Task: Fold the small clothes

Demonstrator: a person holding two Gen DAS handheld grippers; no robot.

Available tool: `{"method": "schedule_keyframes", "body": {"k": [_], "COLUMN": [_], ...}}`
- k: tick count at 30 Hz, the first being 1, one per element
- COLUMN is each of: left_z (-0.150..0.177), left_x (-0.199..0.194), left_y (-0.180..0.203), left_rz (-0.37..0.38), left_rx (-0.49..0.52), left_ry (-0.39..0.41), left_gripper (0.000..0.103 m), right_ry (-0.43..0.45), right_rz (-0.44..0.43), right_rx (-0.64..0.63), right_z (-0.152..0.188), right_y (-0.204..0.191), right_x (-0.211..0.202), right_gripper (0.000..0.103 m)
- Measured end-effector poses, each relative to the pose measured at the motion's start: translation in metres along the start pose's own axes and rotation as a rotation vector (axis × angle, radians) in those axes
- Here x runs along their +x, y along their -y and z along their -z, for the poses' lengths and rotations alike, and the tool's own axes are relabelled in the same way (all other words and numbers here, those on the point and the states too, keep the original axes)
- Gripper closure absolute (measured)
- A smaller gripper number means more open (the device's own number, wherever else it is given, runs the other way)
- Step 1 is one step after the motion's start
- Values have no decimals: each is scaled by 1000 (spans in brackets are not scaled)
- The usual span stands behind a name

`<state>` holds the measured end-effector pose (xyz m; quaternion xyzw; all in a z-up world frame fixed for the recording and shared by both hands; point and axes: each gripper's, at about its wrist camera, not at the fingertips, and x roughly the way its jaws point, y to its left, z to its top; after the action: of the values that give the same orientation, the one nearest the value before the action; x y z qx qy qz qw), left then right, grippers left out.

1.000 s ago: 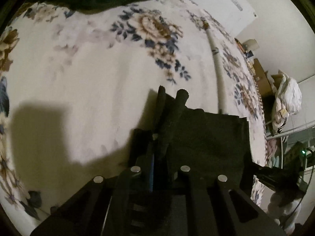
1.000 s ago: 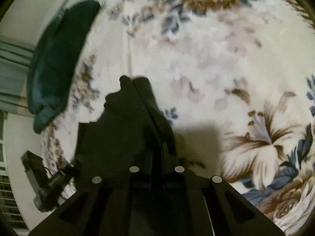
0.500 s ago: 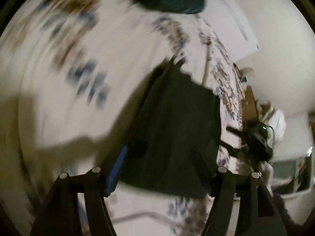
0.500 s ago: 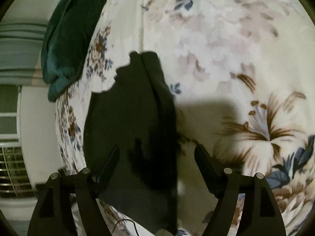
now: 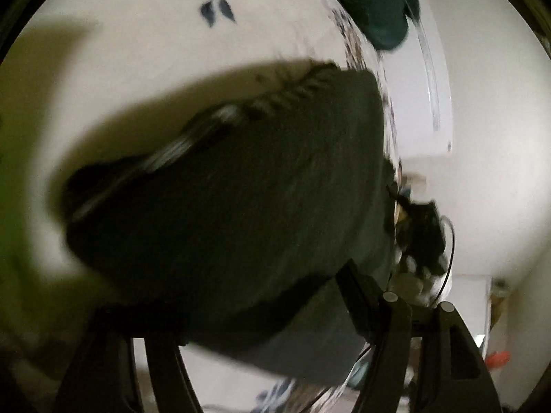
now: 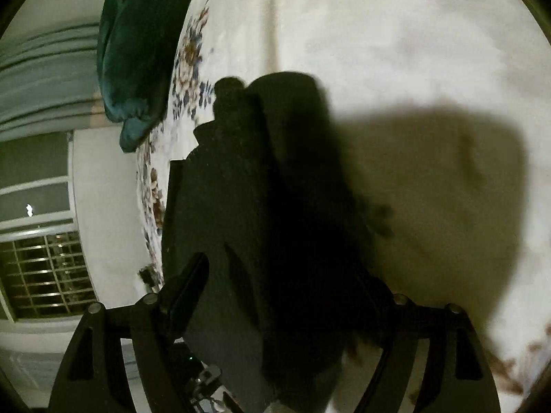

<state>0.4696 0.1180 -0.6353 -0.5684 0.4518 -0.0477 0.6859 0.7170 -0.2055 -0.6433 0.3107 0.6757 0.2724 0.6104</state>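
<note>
A small dark garment lies on the floral bedspread, close under both cameras. In the left wrist view it is blurred and fills the middle; my left gripper stands open, its fingers wide apart over the cloth's near part. In the right wrist view the dark garment lies folded in a long shape; my right gripper is open, with the fingers on either side of the cloth, holding nothing.
A dark green pillow or blanket lies at the bed's far edge, also in the left wrist view. White wall and clutter beyond the bed's edge. Window bars and curtain at left.
Both grippers were shut on the dark garment a second ago; both have opened and let it go. The cameras have moved low and close to the cloth, the left one swinging quickly.
</note>
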Motion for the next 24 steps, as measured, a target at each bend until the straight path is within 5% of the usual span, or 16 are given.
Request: {"method": "schedule_keyframes", "body": {"k": [3,4,6,9,16,24], "left_z": [-7,-10,-15,-25,-57,-77], "left_x": [-3,-5,-10,-18,-41,-68], "left_y": [4,5,8,18,39,54], "left_rz": [32,35,30,30,27,-42], "left_rx": [-60,-76,-73,-31,123,267], "left_ry": [82,102,107,91,-49,-258], "left_gripper": [40,56,71,77,79,79], "right_ry": [-3,5,33,82,214,330], "right_rz": [17,21,51,39,75,55], "right_rx": [-16,-20,-17,13,137,311], "right_z": [-5,-7,-8,2,71,241], "right_y": [-9,-12,-15,-11,-19,-25], "right_x": [10,12,14,4,-39,-70], "right_gripper": [25,31,63,81,86,86]}}
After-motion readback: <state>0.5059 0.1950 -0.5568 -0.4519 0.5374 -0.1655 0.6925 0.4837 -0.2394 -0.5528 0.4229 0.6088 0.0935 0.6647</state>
